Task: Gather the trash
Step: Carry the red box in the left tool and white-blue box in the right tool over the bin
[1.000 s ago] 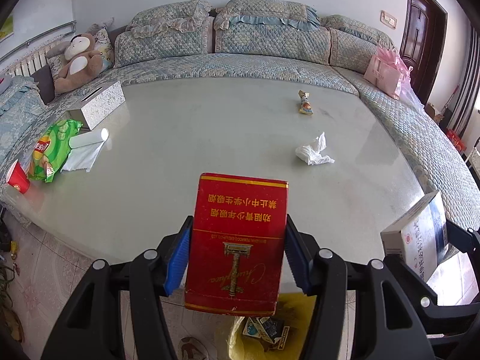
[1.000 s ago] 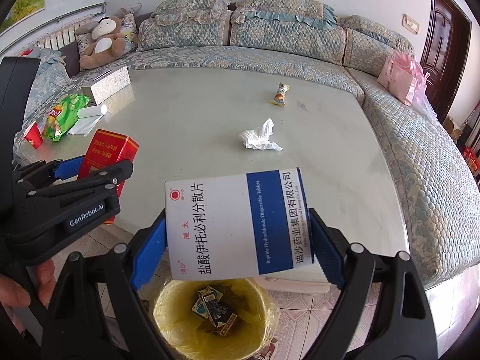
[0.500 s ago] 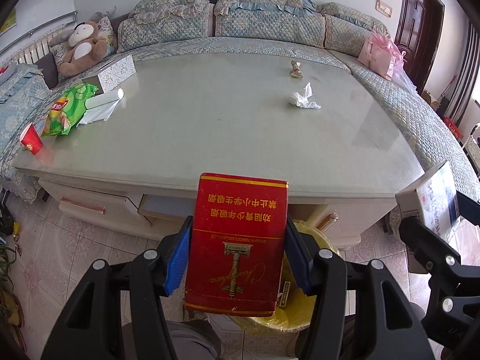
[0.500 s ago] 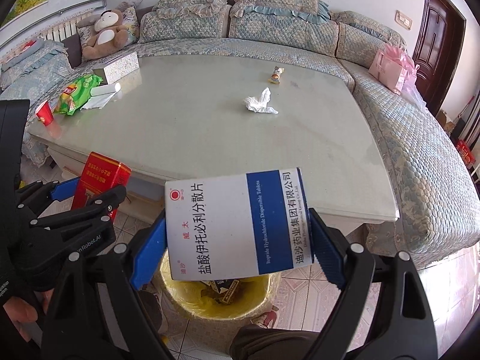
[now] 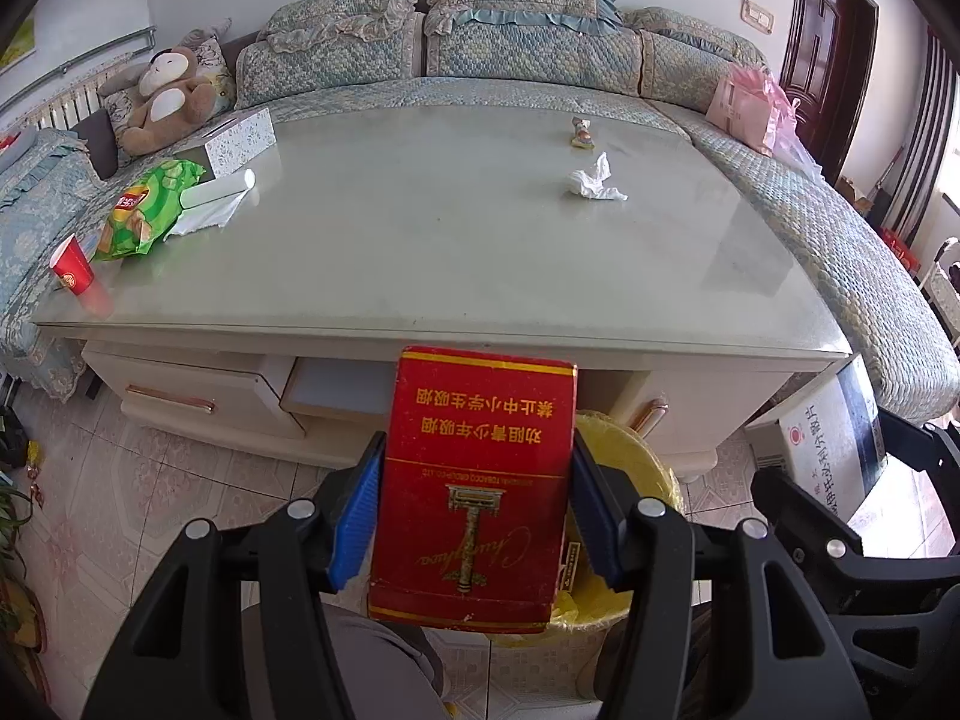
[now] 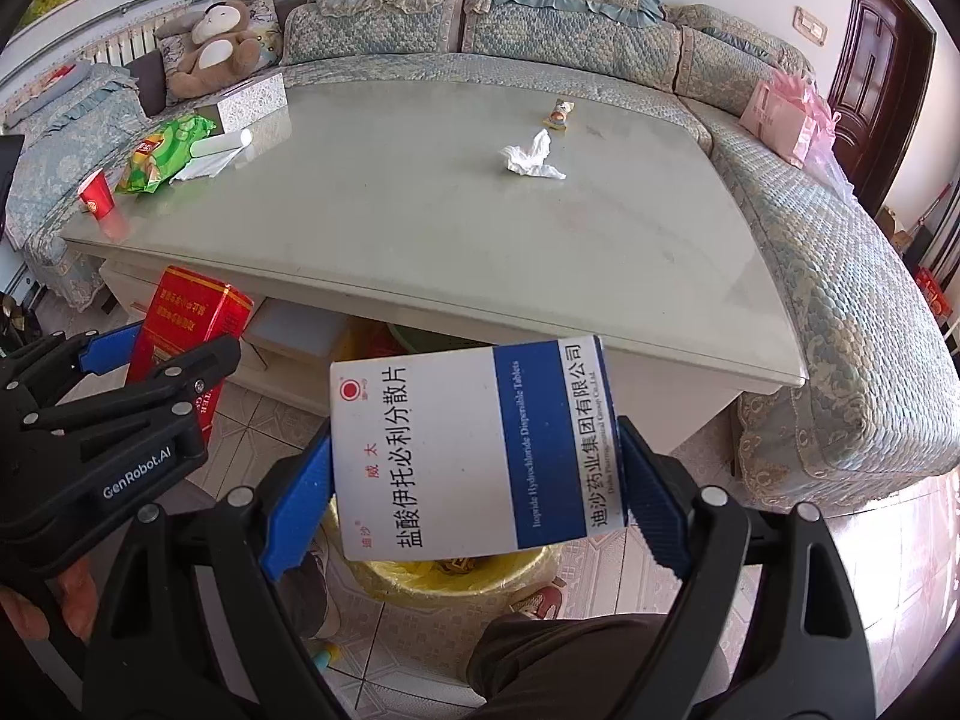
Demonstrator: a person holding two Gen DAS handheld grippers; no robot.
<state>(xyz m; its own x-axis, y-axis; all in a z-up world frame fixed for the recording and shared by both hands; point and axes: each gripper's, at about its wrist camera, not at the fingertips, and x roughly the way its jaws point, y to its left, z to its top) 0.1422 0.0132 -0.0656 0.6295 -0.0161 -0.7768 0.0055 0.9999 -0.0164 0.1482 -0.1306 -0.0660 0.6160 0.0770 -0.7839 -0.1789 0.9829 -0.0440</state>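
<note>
My left gripper is shut on a red cigarette box, held above a yellow-lined trash bin on the floor in front of the table. My right gripper is shut on a white and blue medicine box, held over the same bin. The red box and left gripper show at the left of the right wrist view. On the table lie a crumpled tissue, a candy wrapper, a green chip bag and a red cup.
A tissue box and white paper roll sit at the table's left. A sofa wraps the table, with a teddy bear and pink bag. Drawers face me under the tabletop.
Both grippers pulled back from over the table and dropped lower, keeping their boxes; the table edge and drawers now show and the bin sits beneath the boxes.
</note>
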